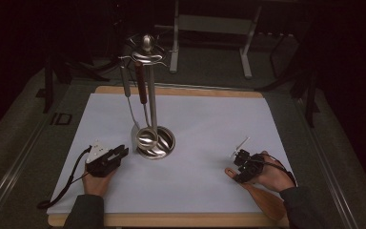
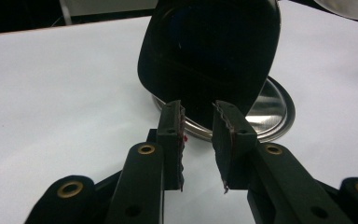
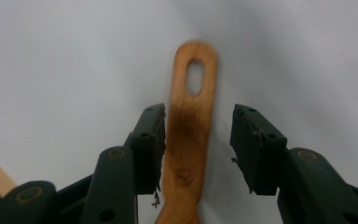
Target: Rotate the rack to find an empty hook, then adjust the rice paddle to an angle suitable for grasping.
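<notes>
Right tool straddles handle of flat wooden spatula with hanging slot, jaws wide, left pad touching, nothing gripped; spatula lies near bench's front-right corner. Left tool half open, empty, facing black hanging turner blade over steel rack base. Risk: off-centre closing twists spatula, skids it off front edge. Open white sheet between hands.

I note a light brown wooden spoon, darker-stained mid-handle, on the white sheet. I see a silver steel stand, a black spatula blade, and black grippers: left gripper, right gripper.
</notes>
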Motion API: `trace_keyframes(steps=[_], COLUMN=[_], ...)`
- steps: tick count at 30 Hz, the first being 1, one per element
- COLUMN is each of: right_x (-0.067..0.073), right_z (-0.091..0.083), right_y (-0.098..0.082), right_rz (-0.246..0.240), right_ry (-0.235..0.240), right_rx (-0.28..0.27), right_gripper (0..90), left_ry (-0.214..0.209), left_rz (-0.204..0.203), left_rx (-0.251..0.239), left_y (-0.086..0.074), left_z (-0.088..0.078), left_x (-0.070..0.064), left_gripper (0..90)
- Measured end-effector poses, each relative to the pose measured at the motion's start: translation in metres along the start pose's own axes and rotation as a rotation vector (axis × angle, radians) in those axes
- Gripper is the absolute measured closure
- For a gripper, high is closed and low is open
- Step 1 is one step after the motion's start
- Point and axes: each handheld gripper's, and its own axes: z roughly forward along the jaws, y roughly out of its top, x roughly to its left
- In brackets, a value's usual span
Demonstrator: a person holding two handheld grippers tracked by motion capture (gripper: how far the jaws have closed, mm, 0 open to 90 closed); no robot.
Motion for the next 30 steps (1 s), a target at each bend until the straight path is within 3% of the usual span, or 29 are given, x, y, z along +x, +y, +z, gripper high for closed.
trace_keyframes(steps=[4,8,11,19,27,28,30], right_x=[0.001,0.0,0.0,0.003,0.005,0.006,0.005], right_z=[0.008,0.011,0.012,0.014,0.021,0.023,0.024], right_y=[-0.003,-0.001,0.001,0.017,0.056,0.07,0.082], right_rz=[0.01,0.008,0.017,0.019,0.021,0.022,0.019], right_ry=[0.029,0.017,0.018,0.013,0.017,0.02,0.016], right_rx=[0.049,0.064,0.071,0.034,-0.01,-0.019,-0.031], right_gripper=[55.7,64.0,64.9,65.8,65.8,65.9,65.9], left_ry=[-0.001,0.0,-0.001,0.0,0.001,0.0,0.001], left_rz=[0.0,-0.001,0.001,0.0,0.0,0.001,0.003], left_rx=[0.0,-0.001,-0.002,0.0,-0.001,-0.001,-0.001], left_y=[0.0,0.0,0.0,0.0,0.0,0.0,0.0], left_z=[0.0,0.0,0.0,0.0,0.0,0.0,0.0], left_x=[0.0,0.0,0.0,0.0,-0.001,-0.001,-0.001], left_gripper=[73.1,73.1,73.1,73.1,73.0,73.0,73.0])
